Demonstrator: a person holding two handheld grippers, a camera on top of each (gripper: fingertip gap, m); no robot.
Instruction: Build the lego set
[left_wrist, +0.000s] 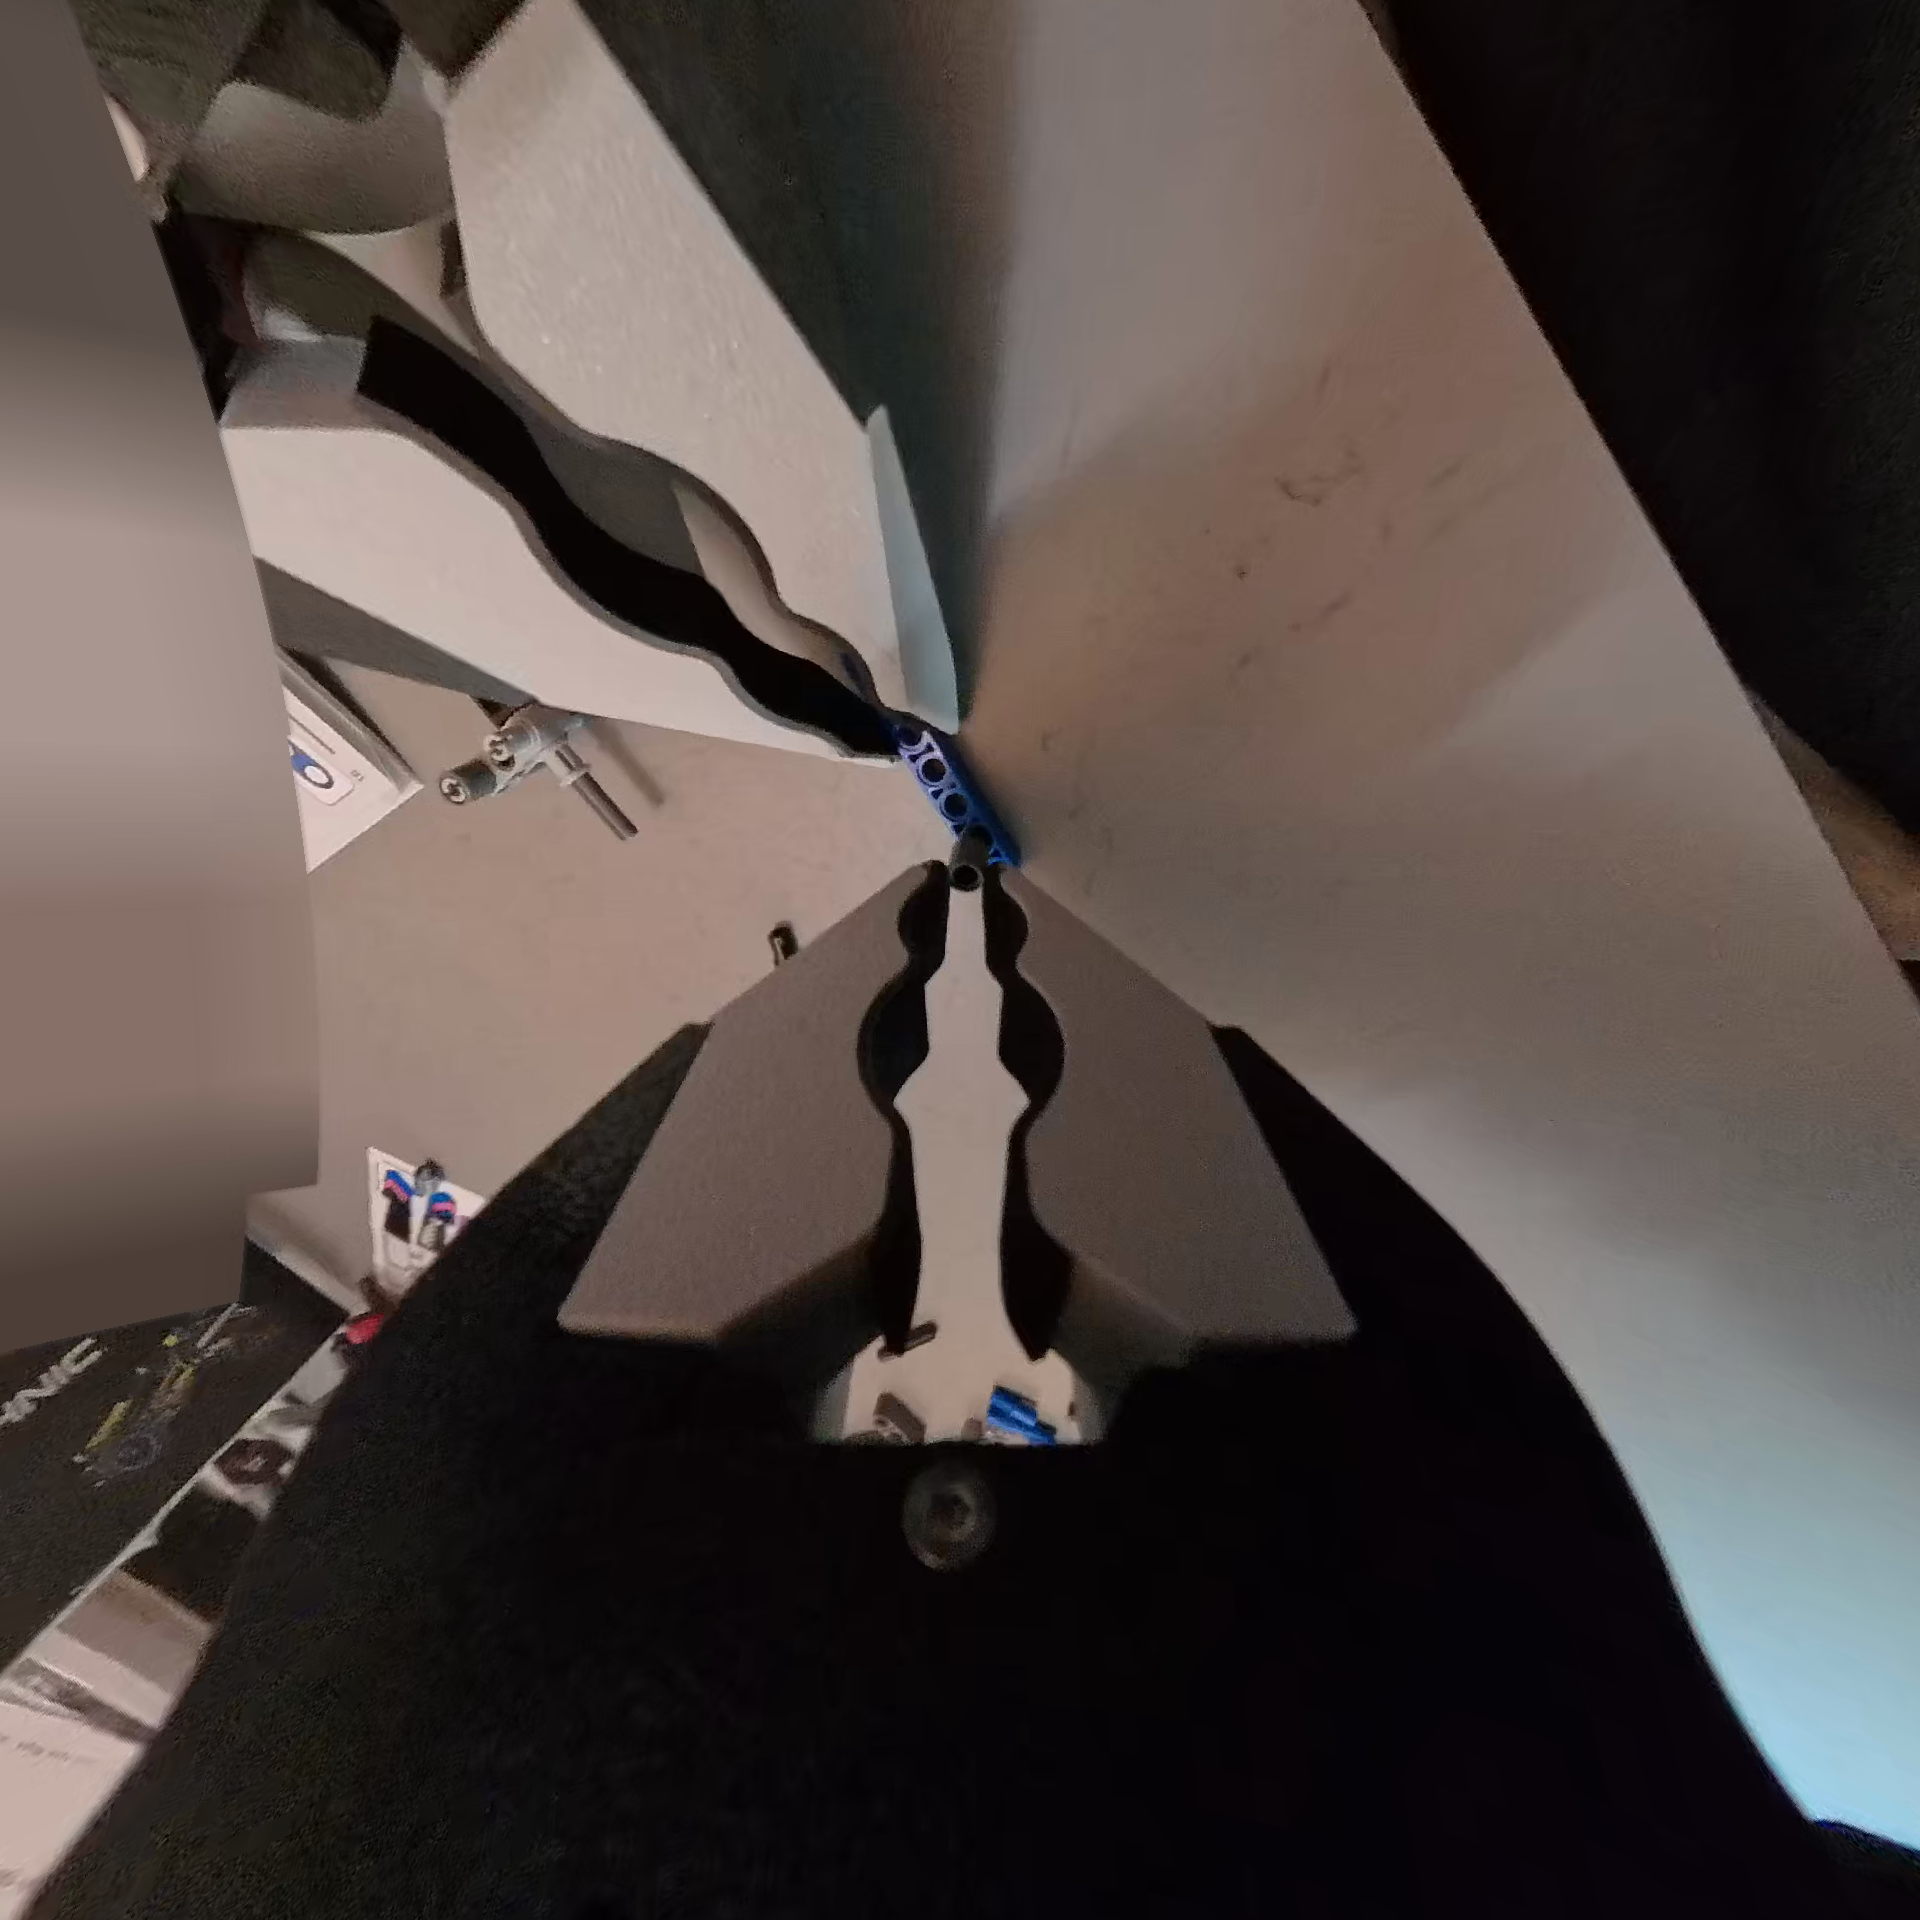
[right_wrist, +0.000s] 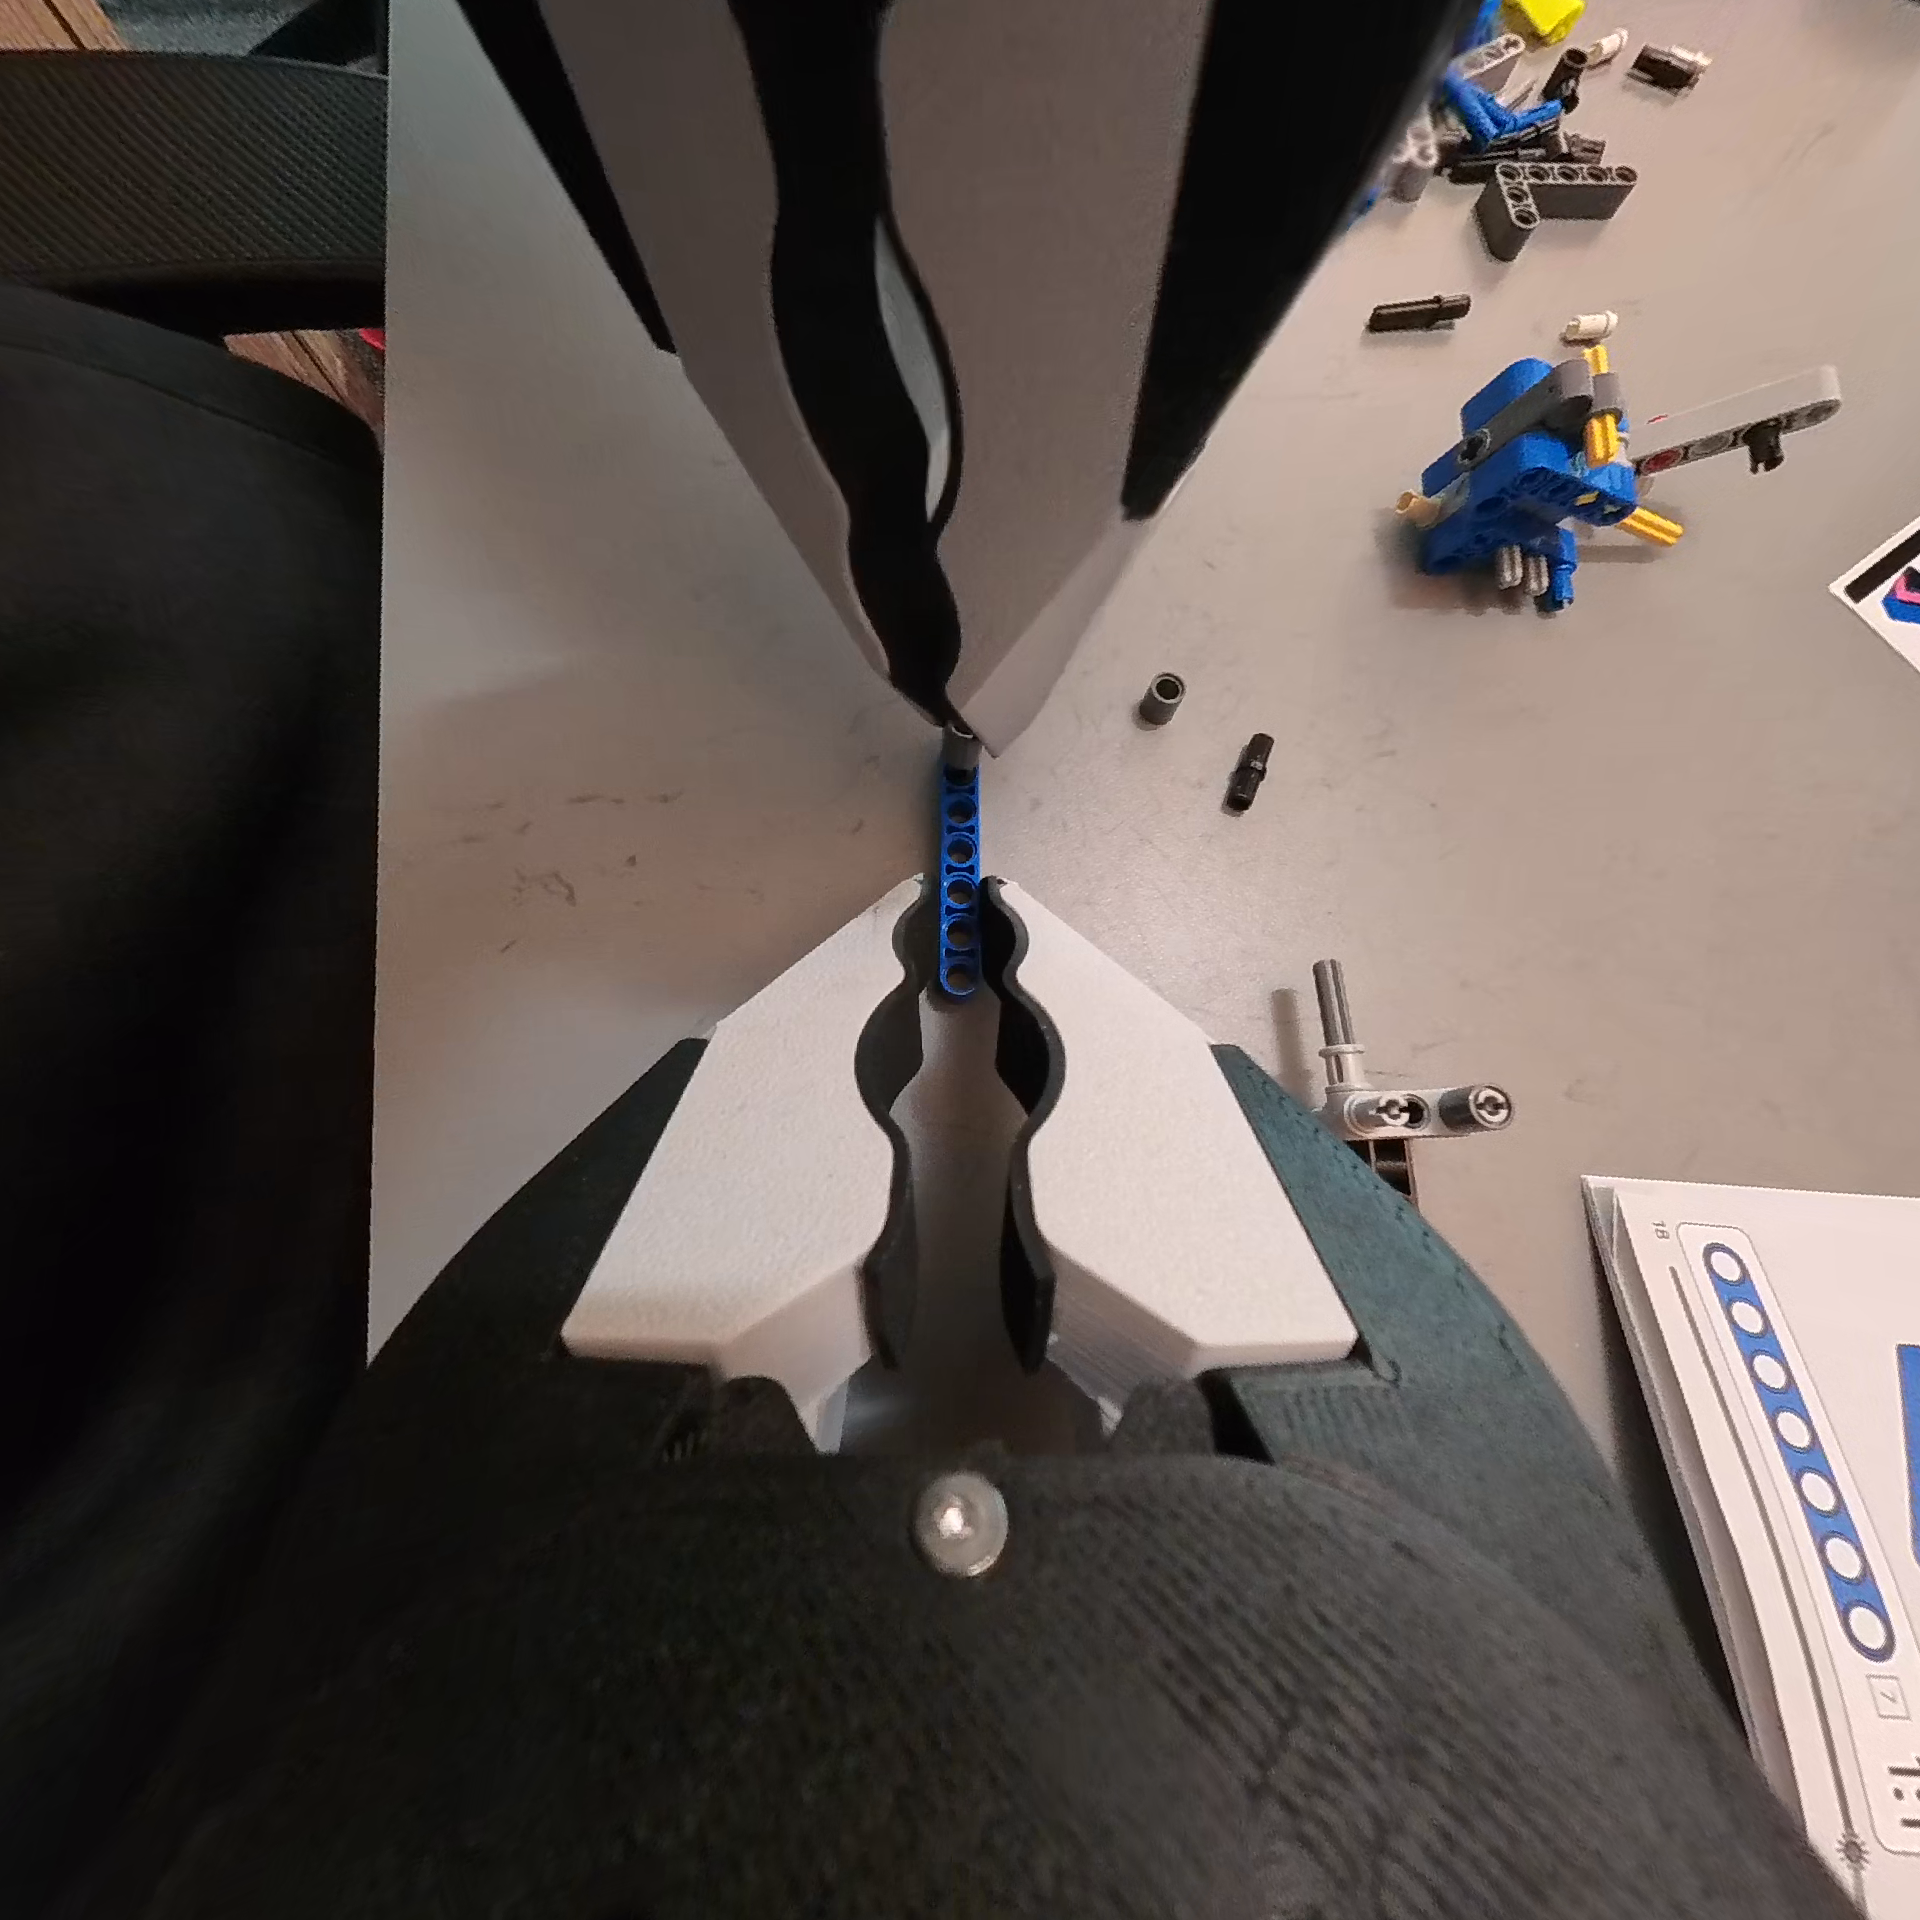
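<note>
My right gripper (right_wrist: 957, 891) is shut on a thin blue beam with a row of holes (right_wrist: 958, 842) and holds it above the grey table (right_wrist: 582, 727). My left gripper (left_wrist: 968, 881) is shut on a small dark grey bush (left_wrist: 968, 871), which meets the far end hole of the beam (left_wrist: 940, 781). In the right wrist view the left gripper (right_wrist: 954, 727) comes down from above with the bush (right_wrist: 958, 748) at its tips. In the left wrist view the right gripper (left_wrist: 883, 732) reaches in from the upper left.
To the right lie a blue built section (right_wrist: 1496, 488), a pile of loose parts (right_wrist: 1538, 177), a grey bush (right_wrist: 1162, 698), a black pin (right_wrist: 1250, 771), a grey axle piece (right_wrist: 1392, 1107) and the open instruction booklet (right_wrist: 1787, 1455). The table edge (right_wrist: 379, 831) runs on the left. The grippers are tip to tip, or close to it. From the left gripper's tips to the black pin (right_wrist: 1250, 771) is close to 5 cm.
</note>
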